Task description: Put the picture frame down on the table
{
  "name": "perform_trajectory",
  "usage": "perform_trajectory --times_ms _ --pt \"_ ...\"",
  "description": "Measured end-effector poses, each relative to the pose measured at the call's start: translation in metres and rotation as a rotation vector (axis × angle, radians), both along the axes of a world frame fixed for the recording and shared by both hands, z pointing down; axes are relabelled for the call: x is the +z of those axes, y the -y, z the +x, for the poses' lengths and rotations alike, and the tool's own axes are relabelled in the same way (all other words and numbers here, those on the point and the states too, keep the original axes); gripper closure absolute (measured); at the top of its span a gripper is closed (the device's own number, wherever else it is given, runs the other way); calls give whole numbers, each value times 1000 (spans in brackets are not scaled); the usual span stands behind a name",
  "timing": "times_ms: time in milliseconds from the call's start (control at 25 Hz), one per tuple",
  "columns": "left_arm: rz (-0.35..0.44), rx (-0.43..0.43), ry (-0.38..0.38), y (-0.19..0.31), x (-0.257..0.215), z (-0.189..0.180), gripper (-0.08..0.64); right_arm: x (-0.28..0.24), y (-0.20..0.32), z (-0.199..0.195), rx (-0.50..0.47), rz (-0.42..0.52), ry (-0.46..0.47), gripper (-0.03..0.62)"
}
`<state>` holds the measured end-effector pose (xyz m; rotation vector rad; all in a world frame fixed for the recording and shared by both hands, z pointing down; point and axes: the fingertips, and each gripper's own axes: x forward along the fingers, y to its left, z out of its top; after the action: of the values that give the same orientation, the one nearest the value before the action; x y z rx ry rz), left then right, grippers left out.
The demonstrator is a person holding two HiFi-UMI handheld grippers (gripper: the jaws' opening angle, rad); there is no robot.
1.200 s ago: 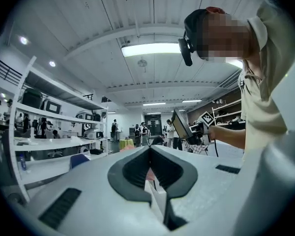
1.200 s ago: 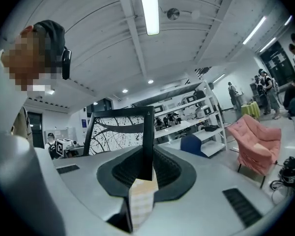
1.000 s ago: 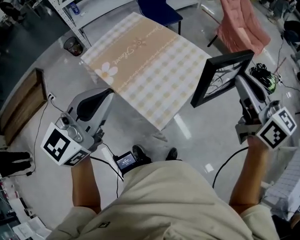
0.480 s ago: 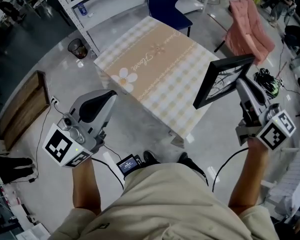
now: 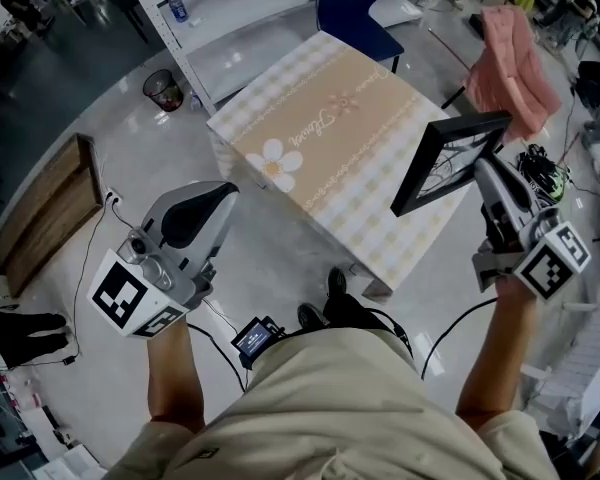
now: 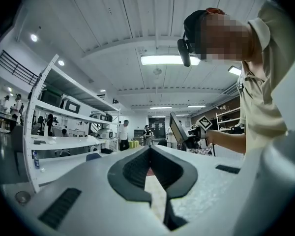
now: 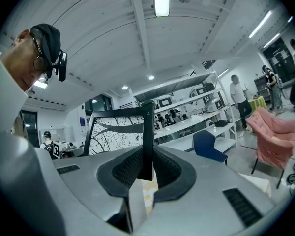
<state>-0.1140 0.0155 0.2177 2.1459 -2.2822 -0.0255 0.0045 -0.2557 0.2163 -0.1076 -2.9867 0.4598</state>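
The job has not reached its main step. The picture frame (image 5: pixel 448 164) is in the air, gripped by its right edge in the right claw (image 5: pixel 479 171), and no part of it touches the table (image 5: pixel 310 118). In the head view it hangs tilted by the table's right side, partly over the checked cloth and partly over bare floor. What seems left is to carry it over the cloth, lower it until it rests there, and let go. The left claw (image 5: pixel 223 192) takes no part. It is held off the table's near-left corner, above the floor.

The head view gives the layout but not the grip. The right gripper view shows that: the right claw (image 7: pixel 146 157) is clenched on a black side bar of the picture frame (image 7: pixel 119 127), which stands upright between the pads, its branch-pattern print facing the camera. The left gripper view shows the left claw (image 6: pixel 149 150) closed with its tips together and nothing between them. It also catches the picture frame (image 6: pixel 177 130) side-on, held up at arm's length, a slant the head view flattens. Only the head view shows the blue chair (image 5: pixel 352 0) beyond the table's far edge.
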Motion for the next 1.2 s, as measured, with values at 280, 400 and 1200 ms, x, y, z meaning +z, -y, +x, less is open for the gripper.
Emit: perform_trajectory --times_ms 280,400,1200 --pt "-32 -11 -7 30 12 -51 554 13 26 -58 -31 -14 4 531" --pt "-57 -18 -3 45 14 -74 552 15 44 -82 -33 -26 13 531" --pt "-77 -11 -45 84 35 -211 554 36 70 -224 -48 -47 -29 531"
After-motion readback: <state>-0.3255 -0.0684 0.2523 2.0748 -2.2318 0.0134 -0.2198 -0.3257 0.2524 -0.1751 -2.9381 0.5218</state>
